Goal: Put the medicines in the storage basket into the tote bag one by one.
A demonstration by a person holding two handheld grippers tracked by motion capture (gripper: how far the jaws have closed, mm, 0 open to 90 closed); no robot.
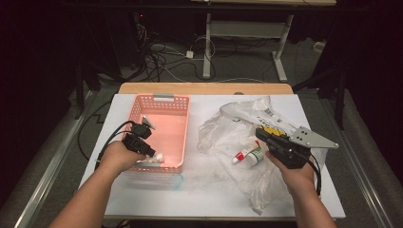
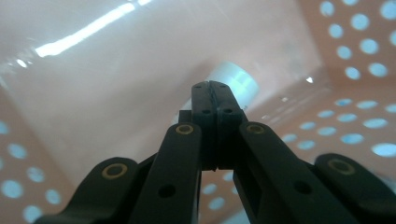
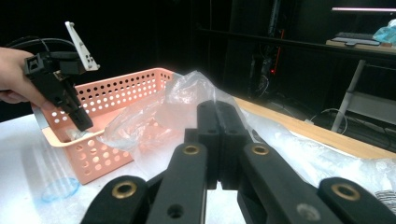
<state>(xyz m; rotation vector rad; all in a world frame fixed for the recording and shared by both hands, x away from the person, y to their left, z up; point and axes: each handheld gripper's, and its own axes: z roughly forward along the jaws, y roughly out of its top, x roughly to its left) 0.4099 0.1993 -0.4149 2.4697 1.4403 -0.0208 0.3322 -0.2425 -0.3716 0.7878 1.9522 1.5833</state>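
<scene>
Landmark: pink basket point(image 1: 164, 130) on the bench point(image 1: 209, 190).
My left hand-held gripper point(image 1: 151, 153): jaws closed together, empty, tips down inside the basket's near end, beside a small white tube point(image 2: 236, 81).
My right hand-held gripper point(image 1: 262, 135): jaws closed, empty, right of the basket, over the clear plastic bag point(image 1: 237, 128).
Toothpaste tube point(image 1: 249, 155): lies on the bag, right of the basket.
Handling: I judge it light, soft, slippery; grip across its middle.

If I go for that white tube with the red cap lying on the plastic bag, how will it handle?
The tube looks round-bodied, so it will probably roll if nudged sideways. It lies on the crinkled clear plastic bag, which likely slides or bunches under a push. It seems small and light; a pinch across its body should hold.
</scene>
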